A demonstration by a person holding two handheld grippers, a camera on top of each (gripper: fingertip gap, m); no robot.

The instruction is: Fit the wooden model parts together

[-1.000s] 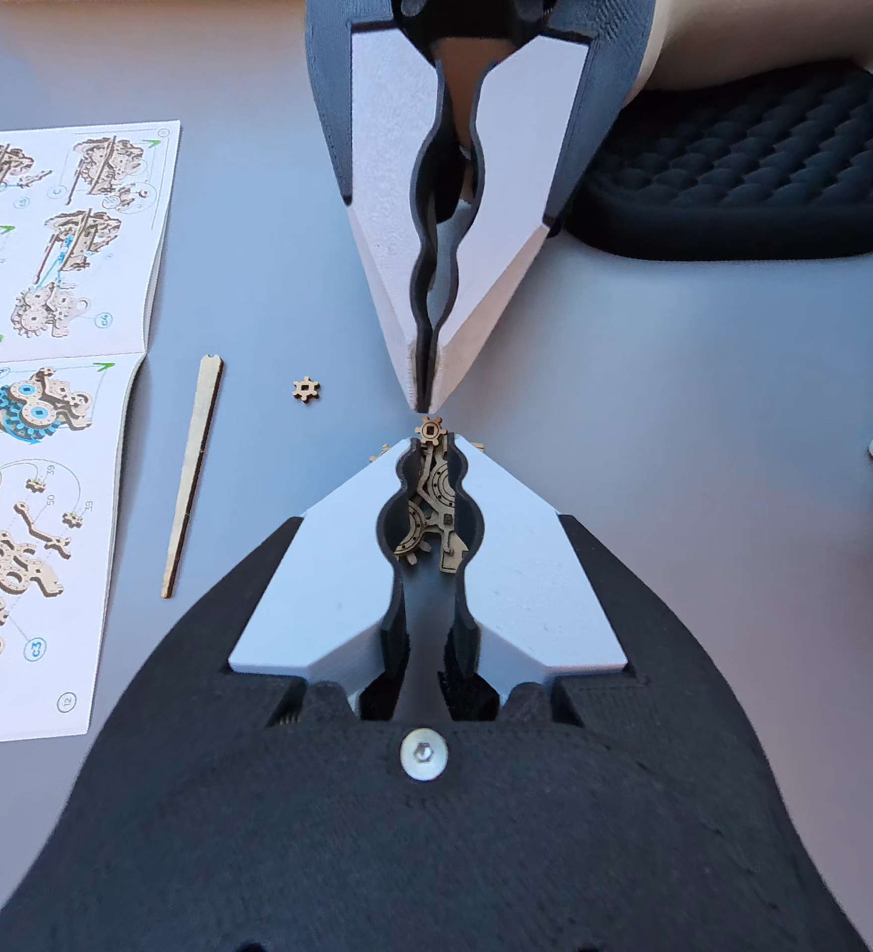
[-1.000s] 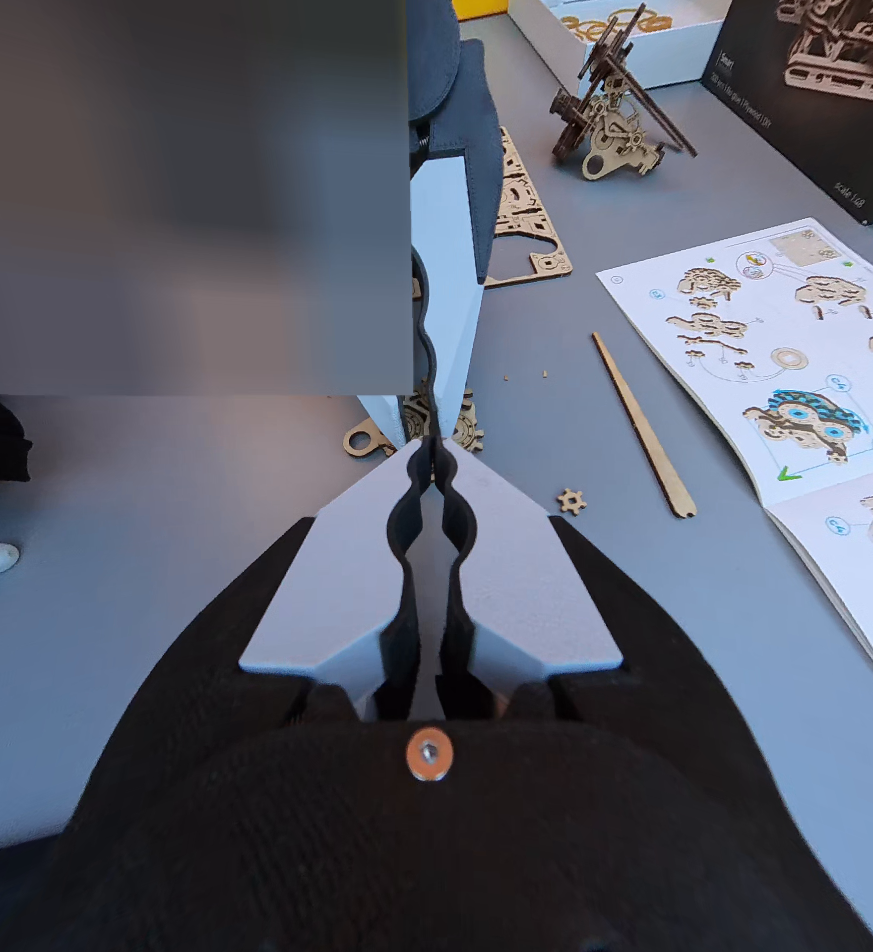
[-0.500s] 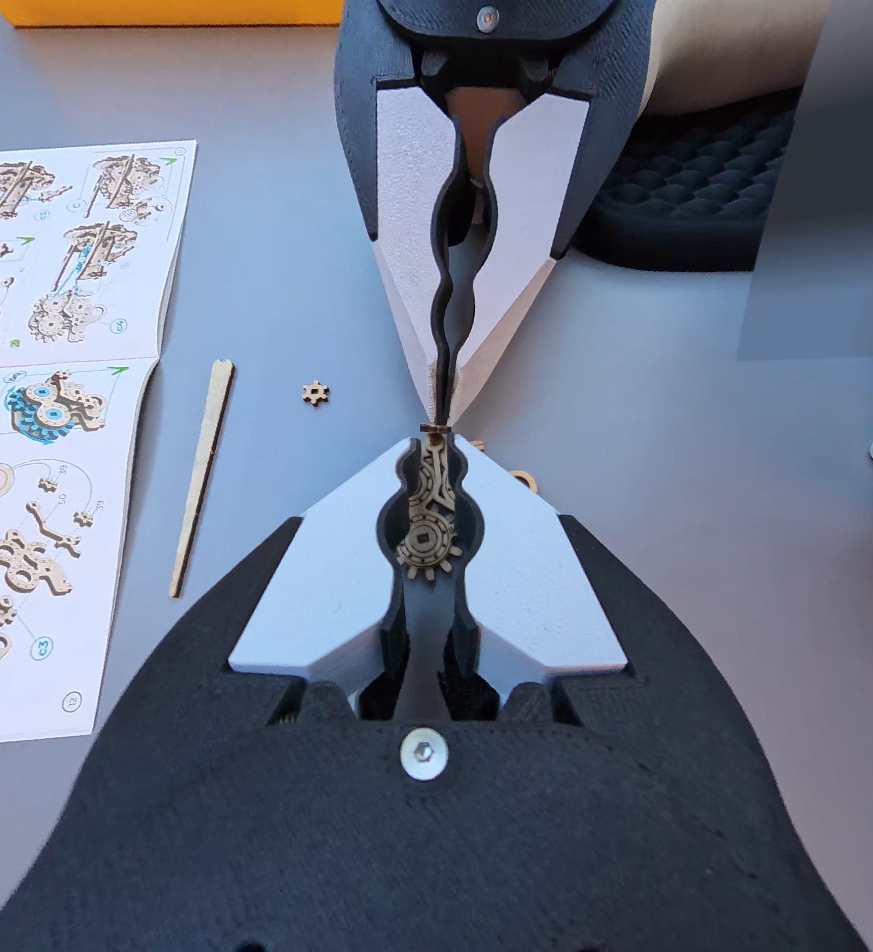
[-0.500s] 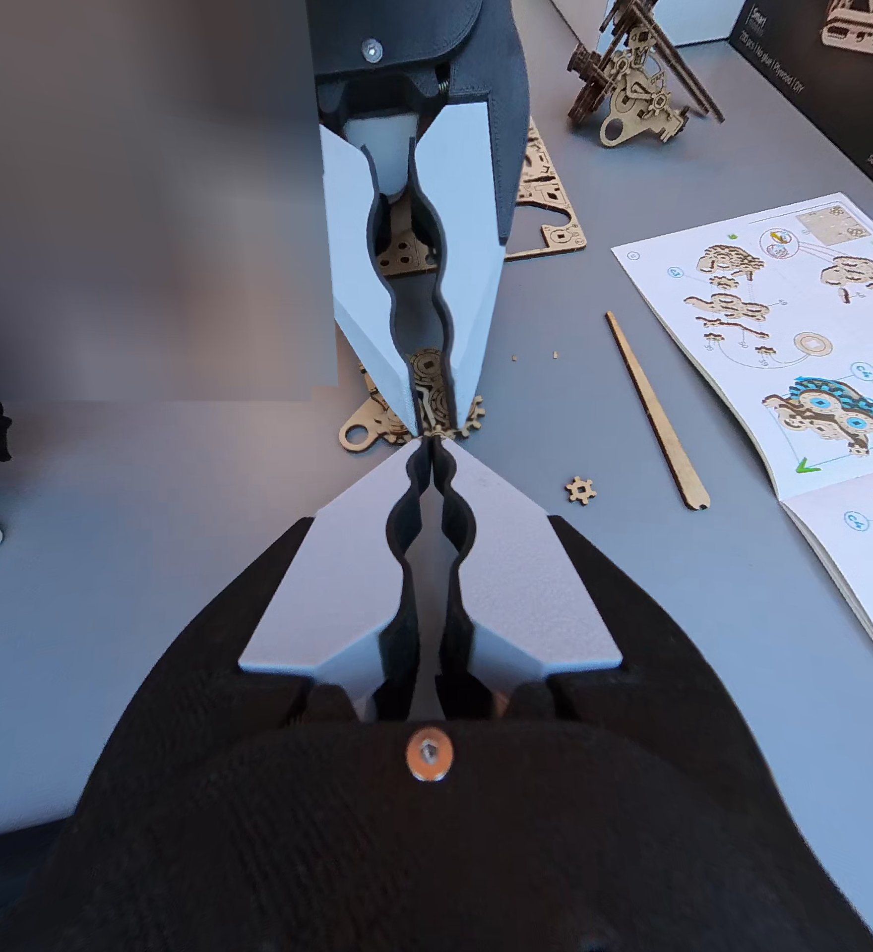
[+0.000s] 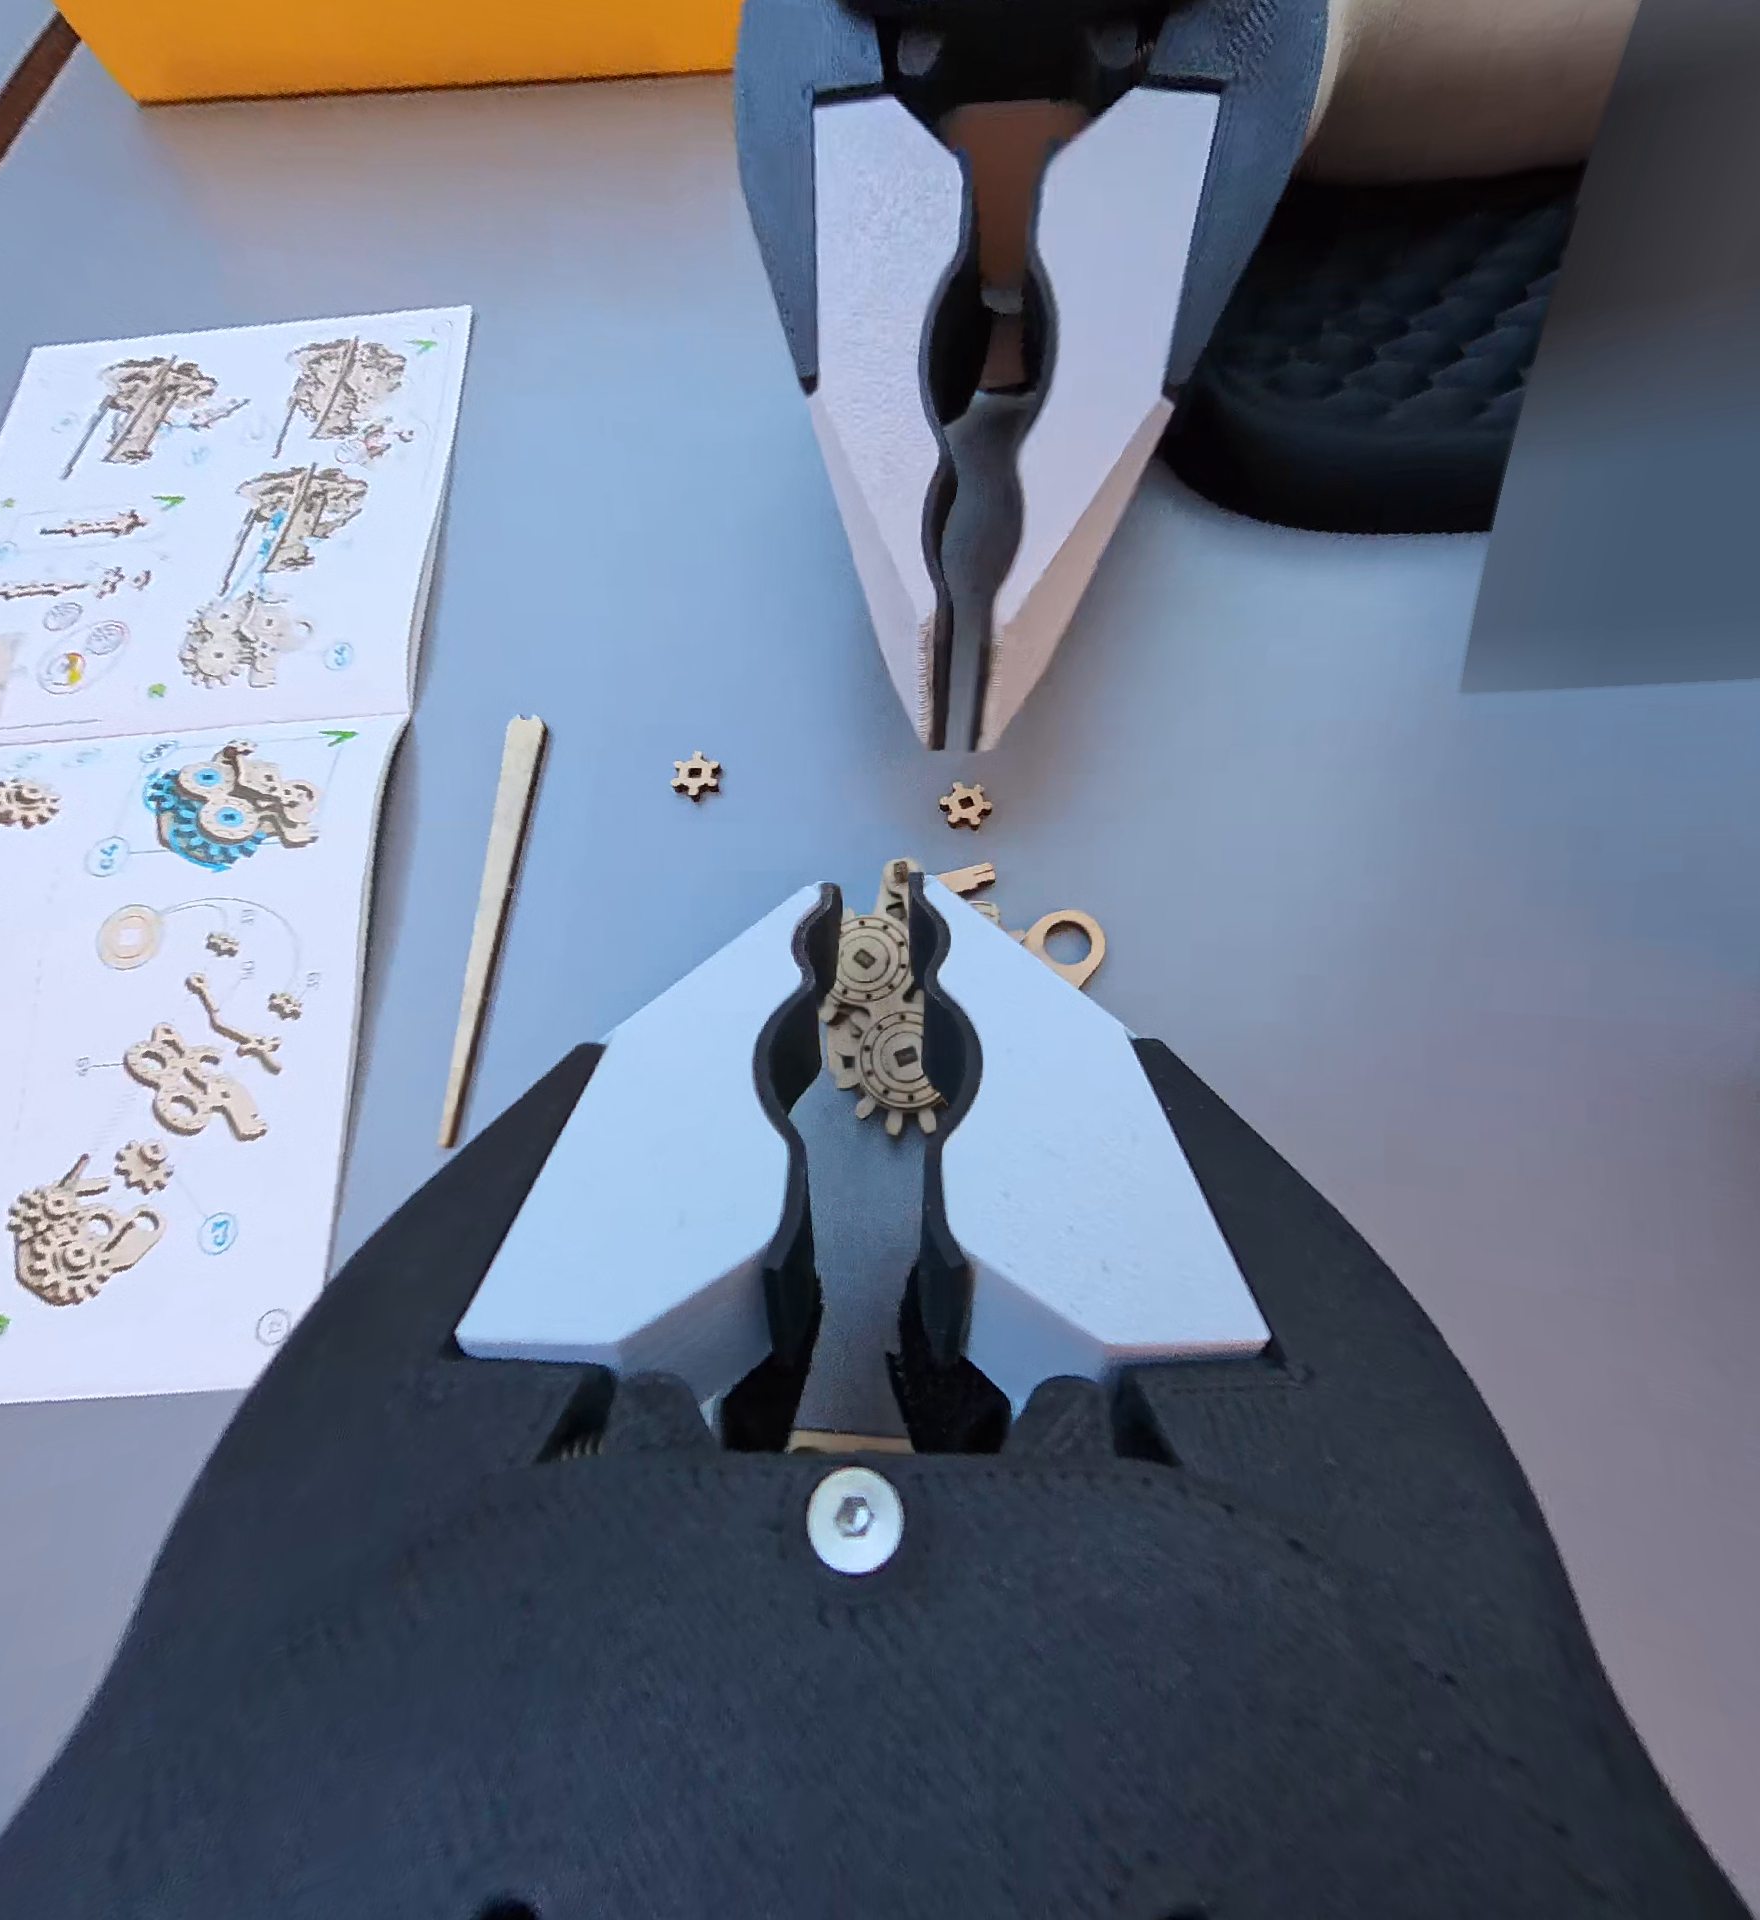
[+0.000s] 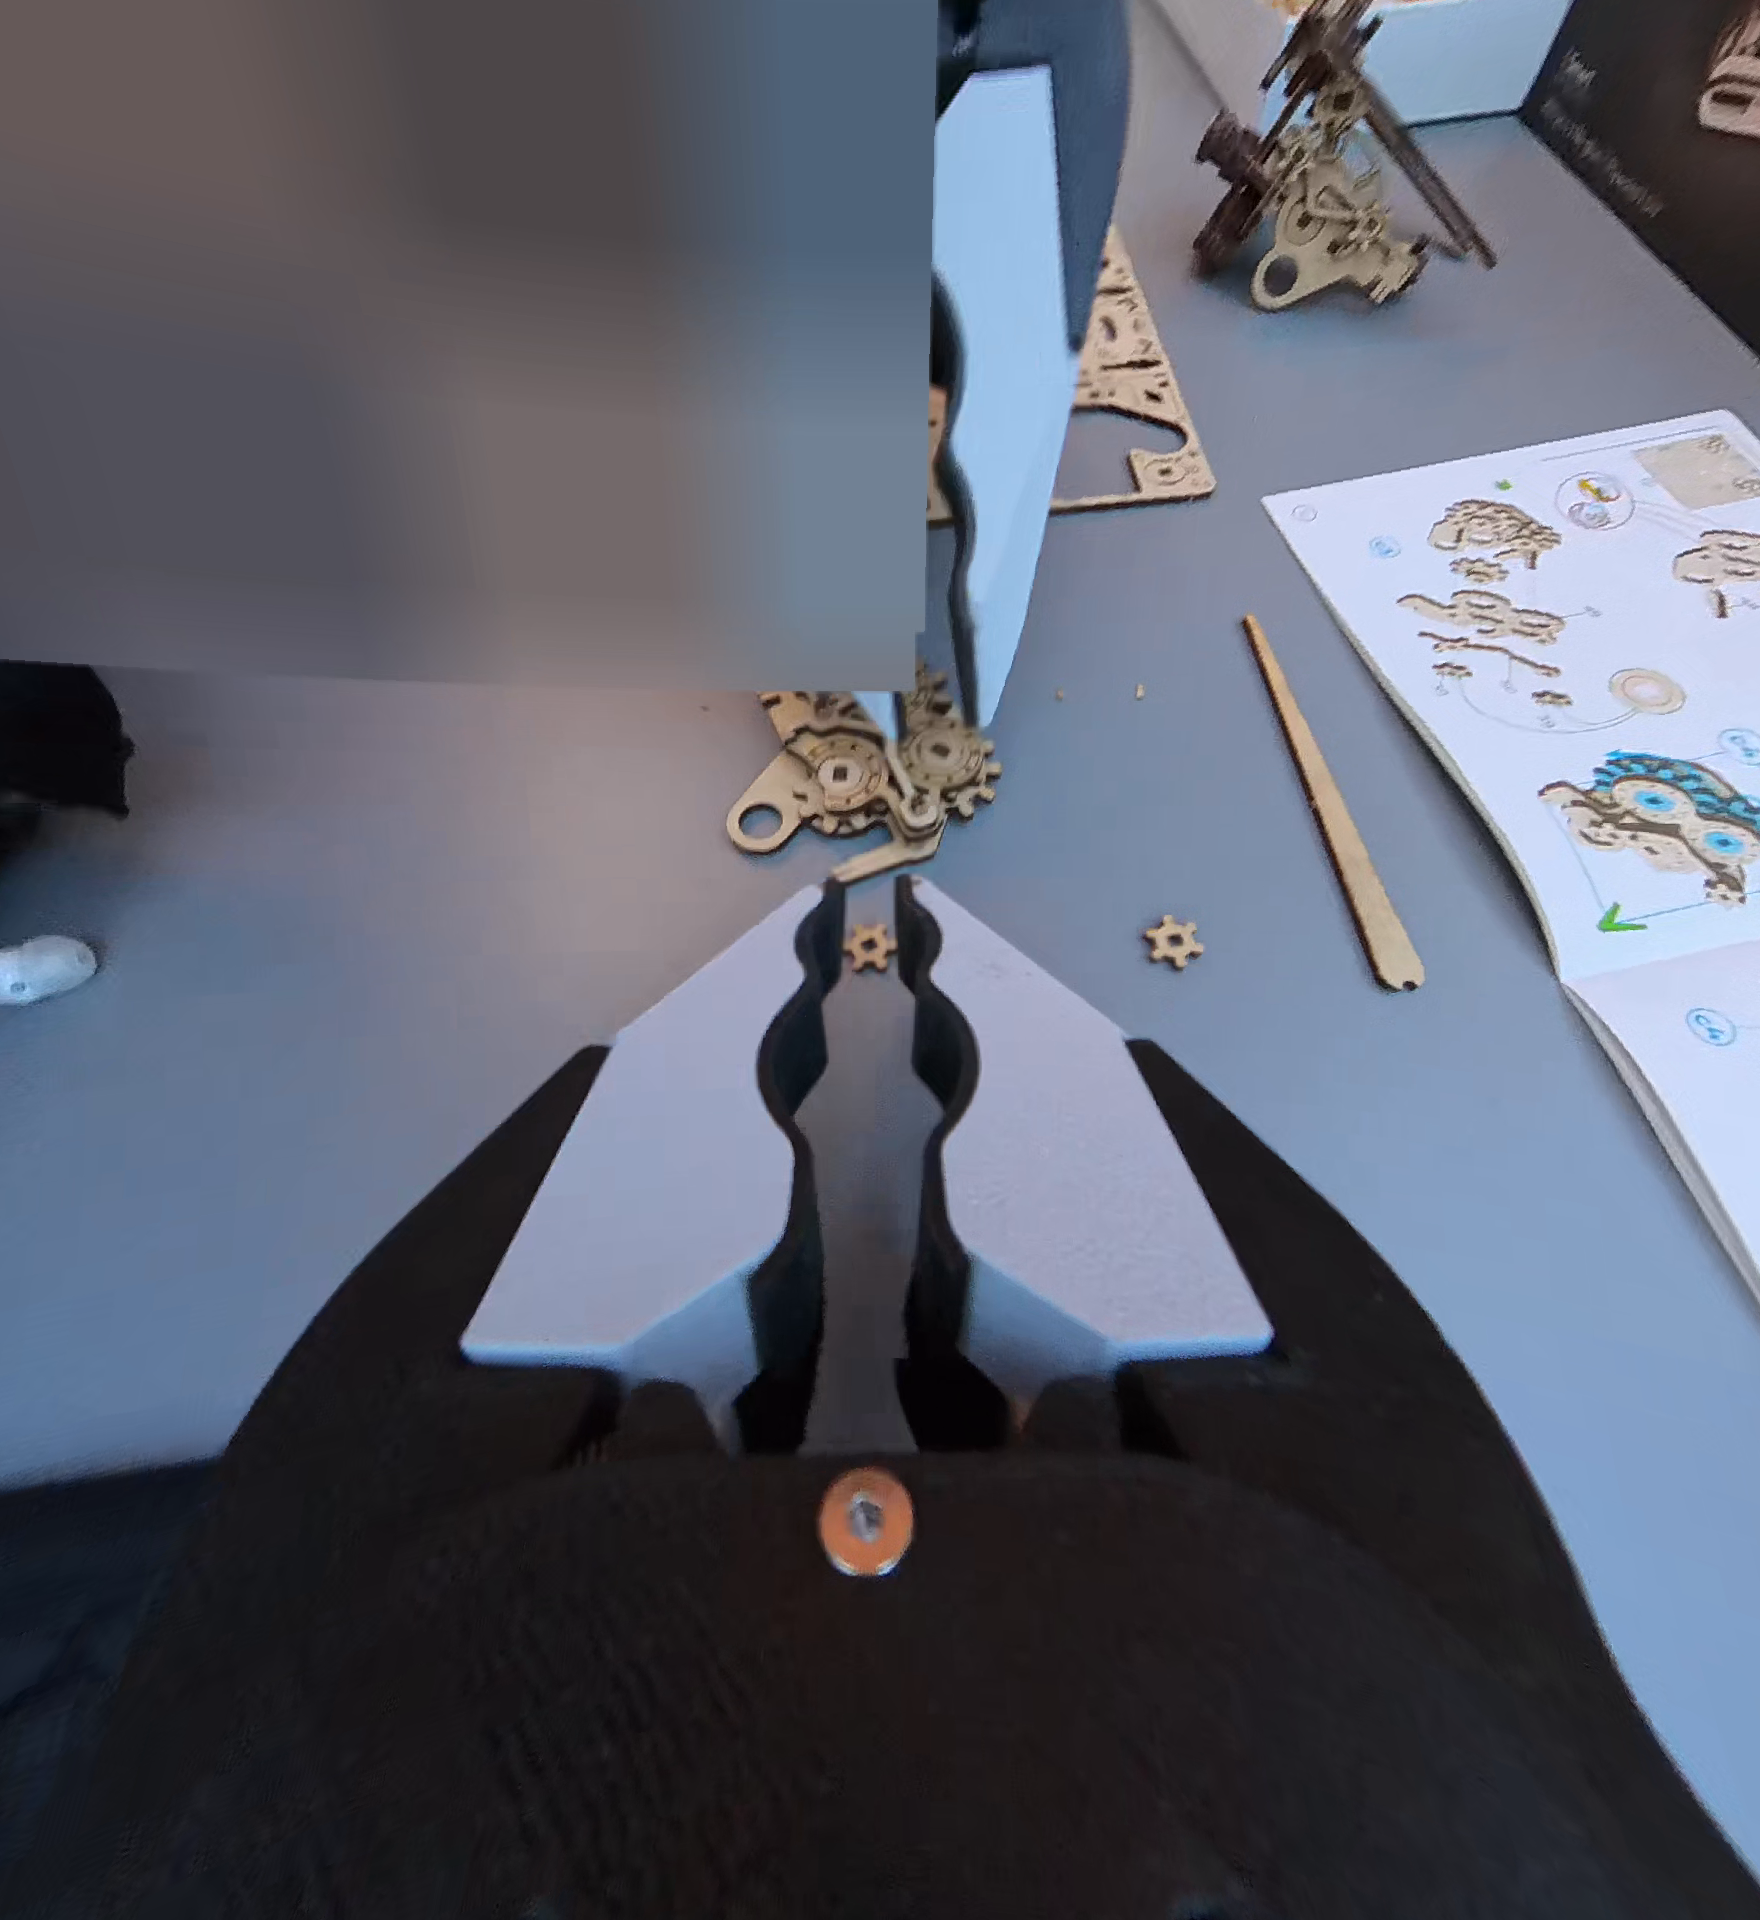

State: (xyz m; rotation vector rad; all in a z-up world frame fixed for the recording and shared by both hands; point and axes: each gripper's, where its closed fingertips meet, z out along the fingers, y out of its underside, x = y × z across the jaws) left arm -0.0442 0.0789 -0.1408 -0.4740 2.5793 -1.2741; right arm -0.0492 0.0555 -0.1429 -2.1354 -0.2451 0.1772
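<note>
- Your left tongs (image 5: 863, 891) stand a little apart at the tips, with the wooden gear assembly (image 5: 881, 1013) between the fingers; it touches the right finger, but you cannot tell from either view whether it is really pinched or just lying on the bench (image 5: 1375, 1039).
- In the right wrist view that same gear assembly (image 6: 860, 784) lies low against the bench, its ring-shaped lug pointing left, with the left tongs (image 6: 943, 717) coming down onto it from above.
- Your right tongs (image 6: 868, 885) are slightly parted and hold nothing; a small gear (image 6: 868, 948) lies flat on the bench in the gap between the tips.
- From the left wrist view, your right tongs (image 5: 954, 743) point down at the bench, and the small gear (image 5: 964, 805) sits just in front of their tips, between them and the gear assembly.
- A second small gear (image 5: 696, 777) lies loose on the bench, off to the side of the first and near a thin wooden stick (image 5: 494, 935).
- Beyond the stick, an open instruction booklet (image 5: 180, 831) lies flat.
- Farther off in the right wrist view you have a cut-out wooden sheet (image 6: 1136, 416), a part-built wooden model (image 6: 1323, 208) standing upright, and a dark box (image 6: 1707, 156) at the corner.
- A black cushion (image 5: 1375, 364) and a yellow box (image 5: 388, 42) sit at the far side in the left wrist view.
</note>
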